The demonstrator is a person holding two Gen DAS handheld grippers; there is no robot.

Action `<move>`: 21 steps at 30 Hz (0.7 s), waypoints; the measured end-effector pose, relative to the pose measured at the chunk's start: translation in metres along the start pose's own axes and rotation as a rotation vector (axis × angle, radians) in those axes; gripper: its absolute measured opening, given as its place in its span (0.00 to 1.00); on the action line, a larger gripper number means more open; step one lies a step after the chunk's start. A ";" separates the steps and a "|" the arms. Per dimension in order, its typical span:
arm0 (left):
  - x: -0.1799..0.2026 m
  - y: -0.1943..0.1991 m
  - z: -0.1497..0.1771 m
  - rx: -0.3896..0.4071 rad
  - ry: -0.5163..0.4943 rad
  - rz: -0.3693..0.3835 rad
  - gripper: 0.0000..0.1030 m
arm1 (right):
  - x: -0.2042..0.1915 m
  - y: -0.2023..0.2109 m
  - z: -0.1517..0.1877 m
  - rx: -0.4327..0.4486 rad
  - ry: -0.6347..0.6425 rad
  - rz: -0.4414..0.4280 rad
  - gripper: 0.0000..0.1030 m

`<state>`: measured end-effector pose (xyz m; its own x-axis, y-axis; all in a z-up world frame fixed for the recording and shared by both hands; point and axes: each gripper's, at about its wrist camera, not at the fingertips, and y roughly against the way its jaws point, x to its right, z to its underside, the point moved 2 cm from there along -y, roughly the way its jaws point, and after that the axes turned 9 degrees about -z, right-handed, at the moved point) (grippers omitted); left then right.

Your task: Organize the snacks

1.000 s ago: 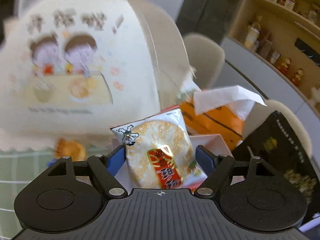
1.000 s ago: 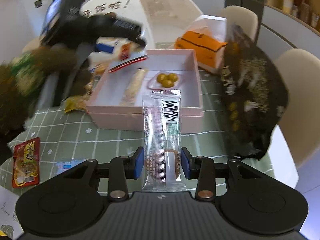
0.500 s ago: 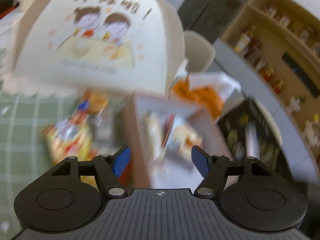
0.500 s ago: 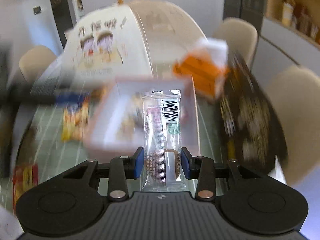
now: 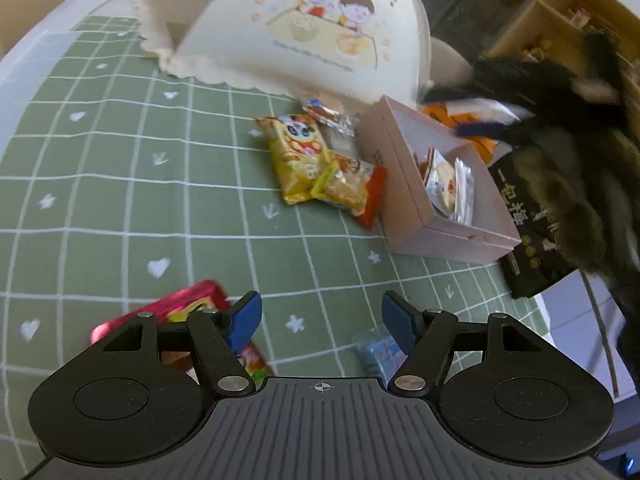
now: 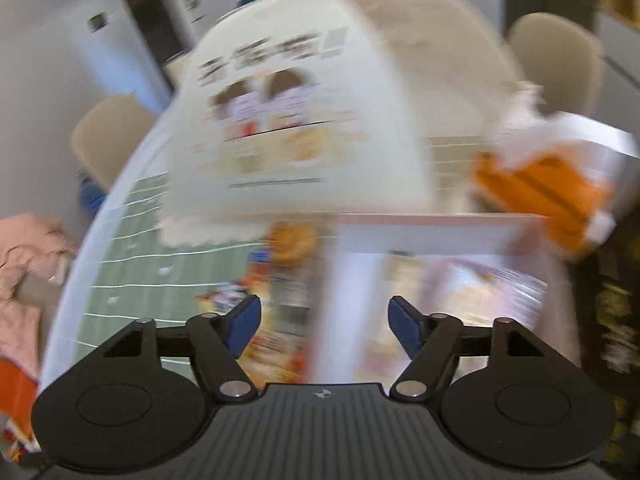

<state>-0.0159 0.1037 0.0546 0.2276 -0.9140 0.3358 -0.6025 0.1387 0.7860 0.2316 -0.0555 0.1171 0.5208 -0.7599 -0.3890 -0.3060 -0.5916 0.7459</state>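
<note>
pink box (image 5: 408, 196) sits on the green checked counter (image 5: 120, 184) with a few snack packets (image 5: 448, 184) inside, and a yellow packet (image 5: 298, 156) lies just beside its wall. left gripper (image 5: 321, 320) fingers are spread wide, holding nothing. right gripper (image 6: 324, 322) fingers also apart and empty, that view's super blurry.

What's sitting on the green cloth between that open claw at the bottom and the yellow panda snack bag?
Nothing: in the left wrist view, only bare checked tablecloth lies between the open left gripper and the yellow panda bag.
</note>
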 end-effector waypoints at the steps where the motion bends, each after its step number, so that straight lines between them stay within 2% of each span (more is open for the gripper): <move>1: -0.003 0.004 0.003 0.009 0.008 0.006 0.70 | -0.009 -0.020 -0.012 -0.028 0.003 -0.008 0.75; 4: -0.008 0.019 0.019 0.021 0.007 0.004 0.70 | -0.022 -0.081 -0.041 -0.073 0.015 0.021 0.75; 7: -0.009 0.030 0.041 0.004 -0.013 0.019 0.69 | -0.022 -0.141 -0.061 -0.095 0.029 0.132 0.74; 10: -0.012 0.034 0.061 -0.030 -0.029 0.033 0.68 | -0.029 -0.168 -0.056 -0.107 0.086 0.221 0.62; 12: -0.016 0.030 0.066 -0.056 -0.024 0.032 0.68 | -0.038 -0.171 -0.045 -0.112 0.176 0.292 0.53; 13: -0.017 0.029 0.067 -0.064 -0.021 0.037 0.67 | -0.043 -0.168 -0.038 -0.123 0.207 0.300 0.51; 15: -0.017 0.026 0.063 -0.062 -0.023 0.049 0.65 | -0.049 -0.154 -0.021 -0.153 0.201 0.238 0.48; 17: -0.017 0.024 0.055 -0.048 -0.030 0.061 0.65 | -0.053 -0.134 -0.001 -0.204 0.154 0.110 0.48; 19: -0.015 0.023 0.047 -0.039 -0.025 0.073 0.65 | -0.060 -0.114 0.018 -0.287 0.131 -0.063 0.49; 20: -0.015 0.023 0.043 -0.035 -0.022 0.079 0.65 | -0.061 -0.104 0.022 -0.305 0.119 -0.115 0.48; 21: -0.014 0.022 0.040 -0.031 -0.021 0.083 0.65 | -0.061 -0.094 0.022 -0.292 0.116 -0.113 0.48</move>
<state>-0.0628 0.1045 0.0465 0.1615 -0.9066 0.3898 -0.5942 0.2260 0.7719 0.2114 0.0404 0.0592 0.6308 -0.6485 -0.4262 -0.0091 -0.5553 0.8316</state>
